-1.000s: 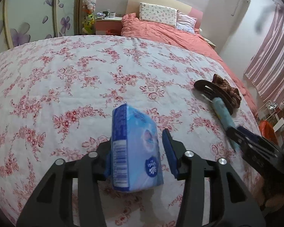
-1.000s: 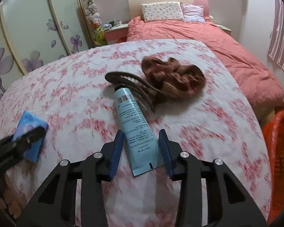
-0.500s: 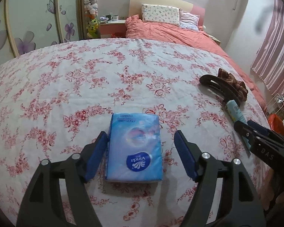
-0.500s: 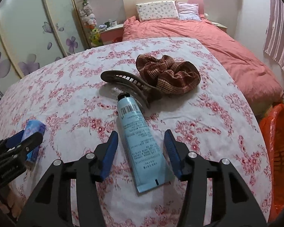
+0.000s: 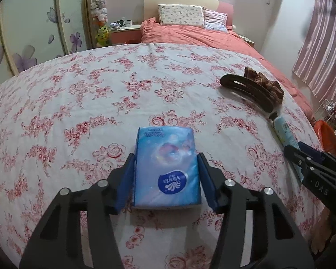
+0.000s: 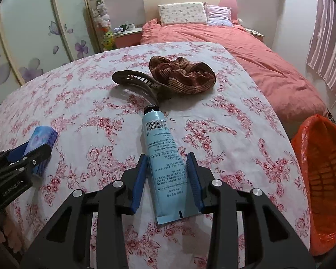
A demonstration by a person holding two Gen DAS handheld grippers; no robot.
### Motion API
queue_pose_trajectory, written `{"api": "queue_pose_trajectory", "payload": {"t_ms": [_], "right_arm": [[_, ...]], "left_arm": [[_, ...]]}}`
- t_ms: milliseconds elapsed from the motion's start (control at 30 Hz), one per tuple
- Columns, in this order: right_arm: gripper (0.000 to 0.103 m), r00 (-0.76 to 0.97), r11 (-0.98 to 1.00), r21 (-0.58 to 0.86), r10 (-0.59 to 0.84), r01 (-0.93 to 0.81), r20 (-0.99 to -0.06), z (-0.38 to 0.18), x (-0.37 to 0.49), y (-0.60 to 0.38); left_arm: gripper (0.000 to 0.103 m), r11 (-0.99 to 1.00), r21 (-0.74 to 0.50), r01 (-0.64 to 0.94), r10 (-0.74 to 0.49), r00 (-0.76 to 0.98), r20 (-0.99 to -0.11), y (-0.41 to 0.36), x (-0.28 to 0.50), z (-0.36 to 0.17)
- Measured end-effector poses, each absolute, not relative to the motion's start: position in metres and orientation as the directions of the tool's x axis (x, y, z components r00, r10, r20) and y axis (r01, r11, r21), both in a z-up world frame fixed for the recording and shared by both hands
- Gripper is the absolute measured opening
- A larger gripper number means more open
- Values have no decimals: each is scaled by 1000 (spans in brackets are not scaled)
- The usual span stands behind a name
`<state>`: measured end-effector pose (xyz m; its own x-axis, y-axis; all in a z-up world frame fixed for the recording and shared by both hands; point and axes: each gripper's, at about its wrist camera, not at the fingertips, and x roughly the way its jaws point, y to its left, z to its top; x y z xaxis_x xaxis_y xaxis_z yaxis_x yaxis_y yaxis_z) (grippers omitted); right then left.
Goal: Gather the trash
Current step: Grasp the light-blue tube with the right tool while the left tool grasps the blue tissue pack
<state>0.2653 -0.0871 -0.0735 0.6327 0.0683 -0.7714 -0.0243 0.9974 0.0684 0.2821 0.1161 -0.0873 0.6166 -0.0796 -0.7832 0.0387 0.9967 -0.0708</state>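
On the flowered bedspread (image 5: 82, 103), nothing collected yet. Left gripper (image 5: 166, 170) straddling the blue tissue pack (image 5: 166, 168), pads at both sides, seemingly touching but grip not certain. Right gripper (image 6: 166, 172) parted around the pale blue tube (image 6: 165, 168), small gaps showing at both pads. Hair clip (image 6: 134, 81) and brown scrunchie (image 6: 183, 78) lying just past the tube's cap, untouched. Orange-lined bin (image 6: 320, 179) waiting beside the bed at right. Still ahead, probably: closing, lifting, carrying both items over.
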Motion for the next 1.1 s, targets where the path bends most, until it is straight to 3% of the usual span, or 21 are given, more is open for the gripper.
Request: {"api": "queue_pose_trajectory", "payload": {"t_ms": [67, 400, 1100], "right_arm": [[38, 631, 998, 59, 61, -24, -773, -74, 266, -86], [39, 632, 997, 74, 70, -20, -772, -75, 266, -89], [40, 634, 992, 123, 109, -23, -765, -75, 266, -95]], "left_arm": [[58, 997, -74, 32, -78, 617, -783, 117, 283, -87], [93, 999, -32, 1, -27, 587, -809, 115, 289, -94], [94, 998, -59, 1, -48, 592, -805, 118, 289, -93]]}}
